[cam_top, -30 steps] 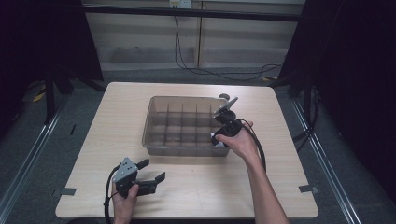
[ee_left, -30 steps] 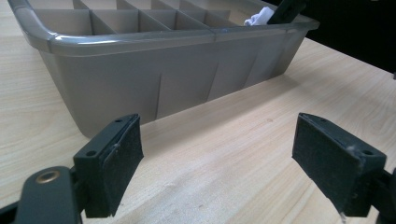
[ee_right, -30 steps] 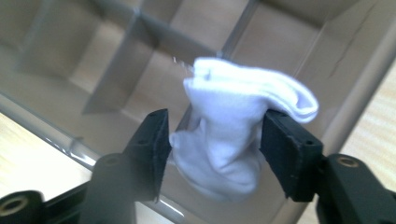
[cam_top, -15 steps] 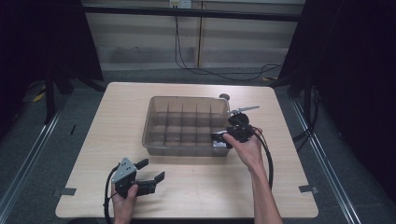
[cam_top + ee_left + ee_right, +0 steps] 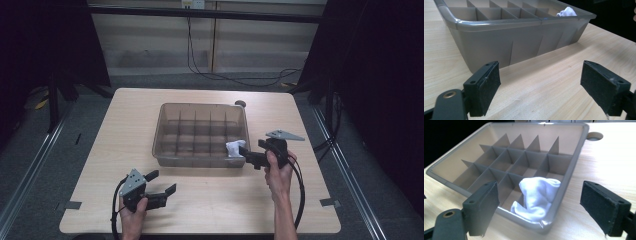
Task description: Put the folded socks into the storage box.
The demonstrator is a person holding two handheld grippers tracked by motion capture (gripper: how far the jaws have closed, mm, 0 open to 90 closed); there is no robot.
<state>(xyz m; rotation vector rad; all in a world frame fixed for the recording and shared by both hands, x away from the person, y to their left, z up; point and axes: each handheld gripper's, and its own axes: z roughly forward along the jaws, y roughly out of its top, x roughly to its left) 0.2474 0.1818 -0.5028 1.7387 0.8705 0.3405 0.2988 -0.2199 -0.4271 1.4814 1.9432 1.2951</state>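
Note:
A grey plastic tray [image 5: 165, 109] split into several compartments stands mid-table. A crumpled white cloth [image 5: 233, 148] lies in its near right corner compartment, draped against the wall [image 5: 537, 192]. My right gripper [image 5: 247, 155] sits just outside that corner and points at the cloth. Its jaws have just been opening and now stand wide [image 5: 545, 206], with nothing pressed between the pads. My left gripper [image 5: 164, 181] rests open near the table's front left. It faces the tray's near wall [image 5: 511, 25], with bare tabletop between its pads [image 5: 544, 87]. The cloth peeks over the far rim [image 5: 567, 11].
A round hole [image 5: 240, 103] in the wooden table [image 5: 210, 200] lies behind the tray's far right corner [image 5: 594, 135]. Grey tape marks [image 5: 72, 205] sit at the table's front corners. The right gripper's cable [image 5: 300, 190] loops beside the forearm.
The right gripper has drawn back from over the tray's right side to just outside its near right corner, jaws wider apart. The white cloth now lies free in the compartment. The left gripper stayed put.

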